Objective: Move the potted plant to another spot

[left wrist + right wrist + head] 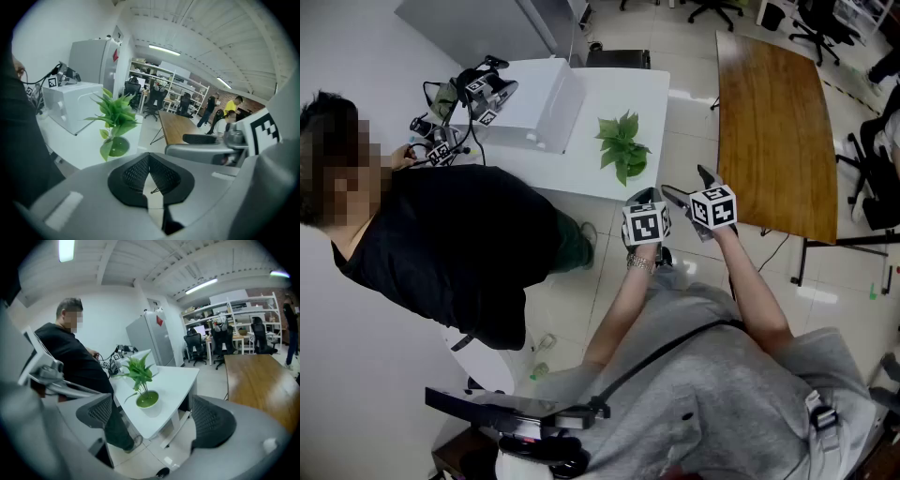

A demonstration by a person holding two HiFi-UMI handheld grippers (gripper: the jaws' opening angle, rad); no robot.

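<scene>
The potted plant (622,147), green leaves in a white pot, stands near the front edge of a white table (609,89). Both grippers hover over the floor just short of that edge, apart from the plant. My left gripper (643,196) is shut with its dark pads together and nothing between them (149,161); the plant (116,119) shows ahead of it, to the left. My right gripper (684,183) stands wide open and empty (154,417). The plant (143,376) on the table (180,378) lies ahead of it, seen between the two pads.
A person in black (459,244) sits at the table's left side. A white box (534,103) and other grippers with cables (478,89) lie on the far part of the table. A wooden table (778,131) stands to the right, with office chairs beyond it.
</scene>
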